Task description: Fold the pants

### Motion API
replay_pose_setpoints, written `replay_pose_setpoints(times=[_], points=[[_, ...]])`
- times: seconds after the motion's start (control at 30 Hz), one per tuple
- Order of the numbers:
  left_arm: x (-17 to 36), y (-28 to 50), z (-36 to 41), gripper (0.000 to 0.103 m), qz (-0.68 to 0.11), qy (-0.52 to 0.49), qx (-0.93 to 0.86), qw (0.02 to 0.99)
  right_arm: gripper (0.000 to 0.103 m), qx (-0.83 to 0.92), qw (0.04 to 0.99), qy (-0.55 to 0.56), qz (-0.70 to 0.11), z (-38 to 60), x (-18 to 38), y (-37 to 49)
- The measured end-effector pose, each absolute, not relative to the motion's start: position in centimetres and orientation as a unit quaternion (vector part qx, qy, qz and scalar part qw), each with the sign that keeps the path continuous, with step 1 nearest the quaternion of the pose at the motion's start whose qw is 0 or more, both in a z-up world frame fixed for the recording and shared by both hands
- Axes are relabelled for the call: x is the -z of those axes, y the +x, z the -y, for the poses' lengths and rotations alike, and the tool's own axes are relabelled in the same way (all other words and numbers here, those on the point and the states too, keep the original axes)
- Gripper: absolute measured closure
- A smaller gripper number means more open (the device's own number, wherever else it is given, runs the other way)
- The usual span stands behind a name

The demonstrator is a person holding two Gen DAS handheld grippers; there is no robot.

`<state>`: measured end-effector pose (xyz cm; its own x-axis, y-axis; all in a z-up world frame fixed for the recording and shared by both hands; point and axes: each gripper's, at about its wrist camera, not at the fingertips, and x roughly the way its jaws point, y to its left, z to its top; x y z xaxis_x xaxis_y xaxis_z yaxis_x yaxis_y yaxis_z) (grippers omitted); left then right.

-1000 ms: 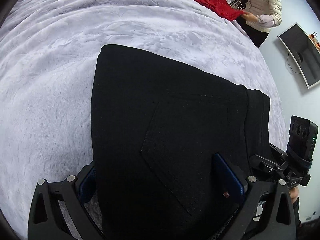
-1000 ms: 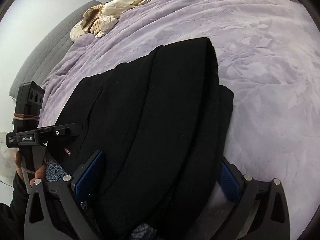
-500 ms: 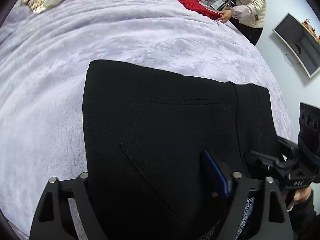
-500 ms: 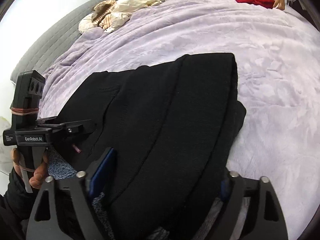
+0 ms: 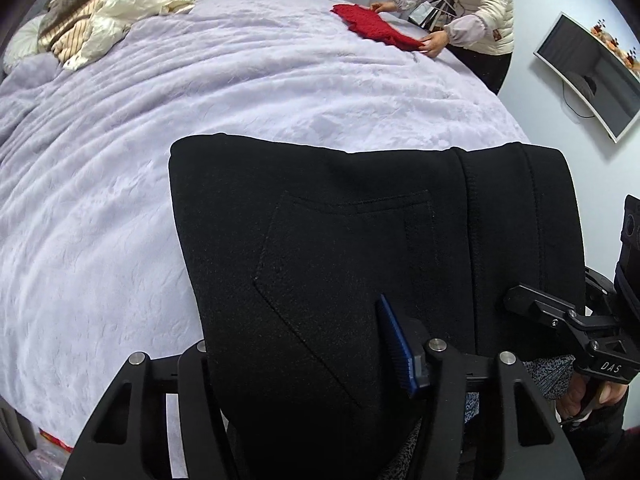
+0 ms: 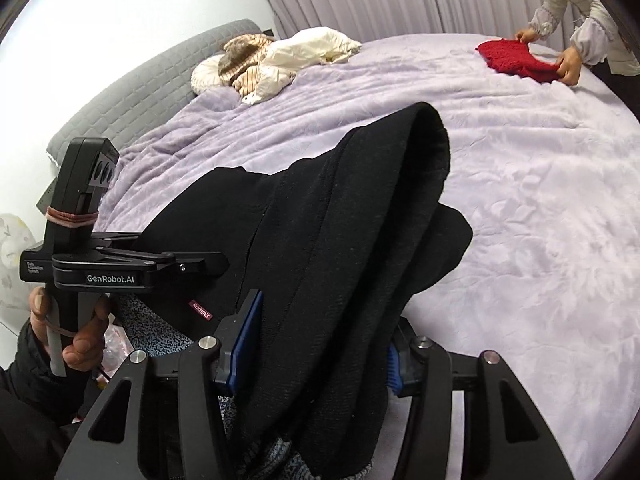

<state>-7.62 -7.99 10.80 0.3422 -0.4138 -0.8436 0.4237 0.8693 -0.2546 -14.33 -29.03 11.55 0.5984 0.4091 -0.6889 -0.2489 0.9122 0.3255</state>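
Folded black pants with a back pocket facing up lie across the lilac bed. Their near end runs between the jaws of my left gripper. Those jaws are closing; the blue pad presses into the cloth, and the other finger is hidden under it. In the right wrist view the pants hang in thick folds, raised off the cover. My right gripper is also closing, with both blue pads against the bundle. A red label shows at the waistband.
A heap of cream and striped clothes lies by the grey headboard. At the far edge a person in a pale jacket handles a red garment. A screen hangs on the right wall.
Both grippers' jaws have narrowed onto the pants and both hands have risen, lifting the near end off the bed. The person at the far side has laid the red garment down.
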Motion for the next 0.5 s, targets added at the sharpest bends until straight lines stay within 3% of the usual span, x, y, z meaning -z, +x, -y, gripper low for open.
replay_pose_setpoints(times=[0.5], points=[[-14.4,-4.0,20.5,0.044,-0.514,0.041,0.294,0.805,0.047,-0.104,0.91,0.1,-0.388,38.7,-15.4,-13.3]])
